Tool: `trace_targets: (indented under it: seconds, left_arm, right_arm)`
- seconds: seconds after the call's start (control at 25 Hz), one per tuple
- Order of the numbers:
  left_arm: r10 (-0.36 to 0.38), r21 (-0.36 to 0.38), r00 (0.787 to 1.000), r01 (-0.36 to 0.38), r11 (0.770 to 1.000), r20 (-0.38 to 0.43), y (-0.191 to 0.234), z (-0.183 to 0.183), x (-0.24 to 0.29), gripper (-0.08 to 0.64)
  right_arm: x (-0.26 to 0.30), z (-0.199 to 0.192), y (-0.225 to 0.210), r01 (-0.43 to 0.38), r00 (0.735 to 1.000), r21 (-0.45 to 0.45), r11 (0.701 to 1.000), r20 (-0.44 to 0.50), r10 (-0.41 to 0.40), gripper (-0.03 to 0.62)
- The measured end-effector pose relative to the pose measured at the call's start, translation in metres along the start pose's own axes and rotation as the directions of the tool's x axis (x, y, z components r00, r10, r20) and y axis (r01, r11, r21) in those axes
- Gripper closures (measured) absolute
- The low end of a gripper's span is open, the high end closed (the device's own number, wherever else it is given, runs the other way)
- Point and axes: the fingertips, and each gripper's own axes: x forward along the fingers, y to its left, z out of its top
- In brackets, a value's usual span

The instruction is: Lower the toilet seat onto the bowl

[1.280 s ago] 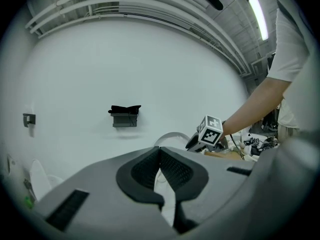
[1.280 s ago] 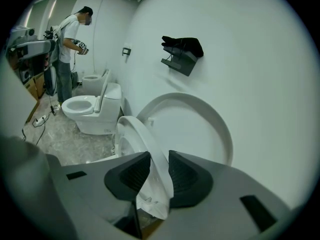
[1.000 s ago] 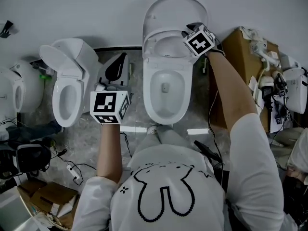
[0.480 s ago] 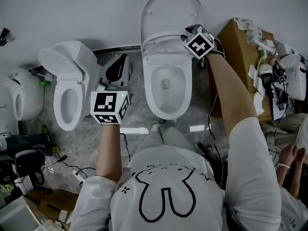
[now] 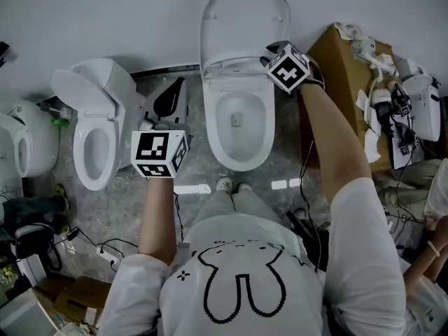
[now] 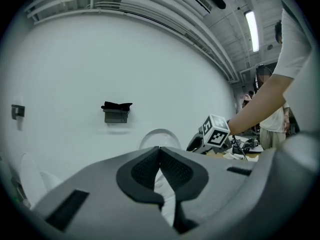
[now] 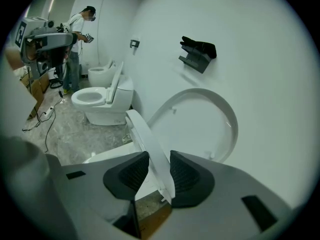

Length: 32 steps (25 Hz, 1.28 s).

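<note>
The middle toilet's bowl [image 5: 238, 128] stands against the wall with its lid [image 5: 245, 19] upright. The white seat [image 5: 234, 65] is tilted steeply up, a little off the lid. My right gripper [image 5: 271, 53] is at the seat's right edge. In the right gripper view the seat's rim [image 7: 145, 139] runs between the pads of that gripper [image 7: 159, 171], in front of the lid [image 7: 200, 124]. The jaws are opening and a gap shows beside the left pad. My left gripper [image 5: 155, 128] hangs left of the bowl, shut and empty [image 6: 160, 156].
A second toilet [image 5: 94, 138] stands to the left, a third [image 5: 17, 145] at the far left. A black object [image 5: 168, 96] sits between the toilets. A cardboard box [image 5: 343, 68] with gear is close on the right. Cables [image 5: 105, 250] lie on the floor. A black shelf [image 7: 197, 54] hangs on the wall.
The head view has shifted, and the seat's ring looks narrower from above than a second ago. My right gripper stays at the seat's right edge. The left gripper has not moved.
</note>
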Motion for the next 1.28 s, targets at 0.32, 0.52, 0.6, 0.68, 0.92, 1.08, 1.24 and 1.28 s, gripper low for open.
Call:
trace_targets:
  seconds: [0.32,0.52,0.6,0.68,0.92,1.08,1.24,1.28]
  left_arm:
    - [0.022,-0.008,1.0,-0.022,1.0,-0.011,-0.011,-0.005,-0.005,0.551]
    - [0.047,-0.023,0.999,-0.048,0.999,-0.021,-0.022,-0.011,-0.013,0.551]
    - [0.062,-0.03,0.998,-0.063,0.998,-0.024,-0.024,-0.013,-0.018,0.551]
    - [0.076,-0.038,0.997,-0.077,0.996,-0.027,-0.026,-0.015,-0.023,0.551]
    - [0.096,-0.046,0.995,-0.098,0.994,-0.041,-0.037,-0.024,-0.037,0.551]
    - [0.105,-0.051,0.993,-0.107,0.993,-0.044,-0.044,-0.029,-0.048,0.551]
    - [0.107,-0.048,0.993,-0.109,0.993,-0.048,-0.051,-0.033,-0.058,0.551]
    - [0.107,-0.048,0.993,-0.109,0.993,-0.05,-0.053,-0.034,-0.061,0.551]
  right_arm:
    - [-0.008,-0.009,0.018,-0.026,1.0,-0.036,0.999,0.003,0.026,0.442]
    - [-0.012,-0.019,0.033,-0.052,0.999,-0.066,0.996,-0.004,0.052,0.442]
    - [-0.014,-0.022,0.039,-0.07,0.998,-0.081,0.994,-0.015,0.069,0.442]
    - [-0.016,-0.025,0.047,-0.087,0.996,-0.094,0.992,-0.022,0.085,0.442]
    - [-0.021,-0.038,0.069,-0.123,0.992,-0.118,0.985,-0.034,0.119,0.442]
    - [-0.026,-0.047,0.088,-0.149,0.989,-0.138,0.979,-0.048,0.143,0.443]
    - [-0.03,-0.06,0.108,-0.172,0.984,-0.152,0.973,-0.069,0.163,0.443]
    - [-0.031,-0.062,0.113,-0.174,0.984,-0.154,0.973,-0.074,0.164,0.443]
